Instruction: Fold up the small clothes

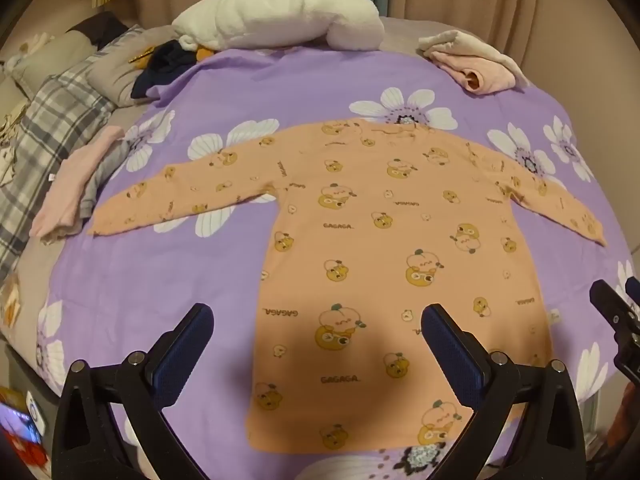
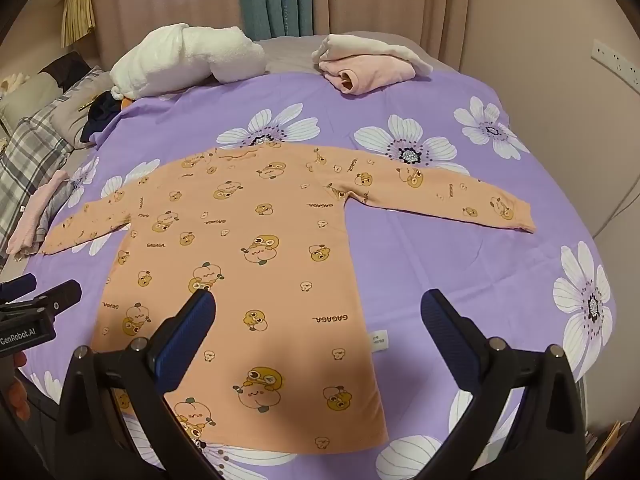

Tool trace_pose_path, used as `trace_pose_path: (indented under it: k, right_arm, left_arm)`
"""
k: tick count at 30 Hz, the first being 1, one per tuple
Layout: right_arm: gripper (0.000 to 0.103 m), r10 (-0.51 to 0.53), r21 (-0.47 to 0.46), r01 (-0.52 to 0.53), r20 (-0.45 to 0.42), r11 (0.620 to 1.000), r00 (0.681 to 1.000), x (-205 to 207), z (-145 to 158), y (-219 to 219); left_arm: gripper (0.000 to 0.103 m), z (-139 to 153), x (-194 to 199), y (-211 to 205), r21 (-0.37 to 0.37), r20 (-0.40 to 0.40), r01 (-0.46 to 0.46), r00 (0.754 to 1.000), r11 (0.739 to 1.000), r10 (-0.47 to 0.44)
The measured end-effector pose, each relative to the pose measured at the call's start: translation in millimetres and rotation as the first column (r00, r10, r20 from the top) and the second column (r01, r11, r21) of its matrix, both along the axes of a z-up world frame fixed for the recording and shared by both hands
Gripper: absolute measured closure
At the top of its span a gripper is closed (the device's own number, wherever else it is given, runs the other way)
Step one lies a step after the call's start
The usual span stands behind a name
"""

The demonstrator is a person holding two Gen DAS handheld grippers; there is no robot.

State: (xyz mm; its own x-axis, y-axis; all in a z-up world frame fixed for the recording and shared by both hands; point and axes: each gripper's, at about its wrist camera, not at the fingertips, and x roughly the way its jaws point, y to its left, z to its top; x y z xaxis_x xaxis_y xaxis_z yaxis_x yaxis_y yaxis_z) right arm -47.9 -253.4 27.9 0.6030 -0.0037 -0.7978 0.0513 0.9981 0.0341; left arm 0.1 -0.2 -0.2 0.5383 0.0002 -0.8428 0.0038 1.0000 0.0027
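Jaws of both grippers stand wide apart, empty, above the near hem of the work. Purple flowered sheet (image 2: 400, 92) covers the bed; on it the orange long-sleeved shirt (image 1: 384, 248) lies flat, sleeves spread, collar far, its hem between the left gripper (image 1: 318, 320) fingers and partly under the right gripper (image 2: 320, 306). Folded pink garment (image 2: 368, 74) well beyond, at the sheet's far edge.
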Motion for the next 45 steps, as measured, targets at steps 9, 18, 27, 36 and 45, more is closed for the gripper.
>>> trace_pose_path:
  k: [9,18,27,36,45]
  right_arm:
    - [0.0,0.0,0.002,0.0,0.0,1.0,1.0,0.0,0.2,-1.6]
    - [0.0,-0.001,0.005,0.001,0.002,1.0,1.0,-0.5,-0.7,-0.7]
    - [0.0,-0.003,0.006,0.003,0.002,1.0,1.0,-0.7,-1.0,0.1]
    - [0.0,-0.002,0.009,0.002,0.0,1.0,1.0,-0.8,-2.3,2.1]
    - [0.0,-0.007,0.015,0.007,0.001,1.0,1.0,-3.6,-2.6,-2.0]
  left_arm:
    - [0.0,-0.9,-1.9,-2.6,0.004,0.004,-0.002,1.0,1.0,0.002]
    - [0.0,-1.0,0.0,-1.8,0.004,0.004,-0.002,1.0,1.0,0.002]
    - [0.0,-1.5,-2.6,-6.0,-0.002,-0.001,-0.003,1.0,1.0,0.003]
    - [0.0,-3.6,-0.1,-4.9,0.001,-0.004,0.001,1.0,1.0,-0.001]
    - [0.0,-6.7,-4.4,-7.1,0.006,0.005,0.002,1.0,1.0,-0.002]
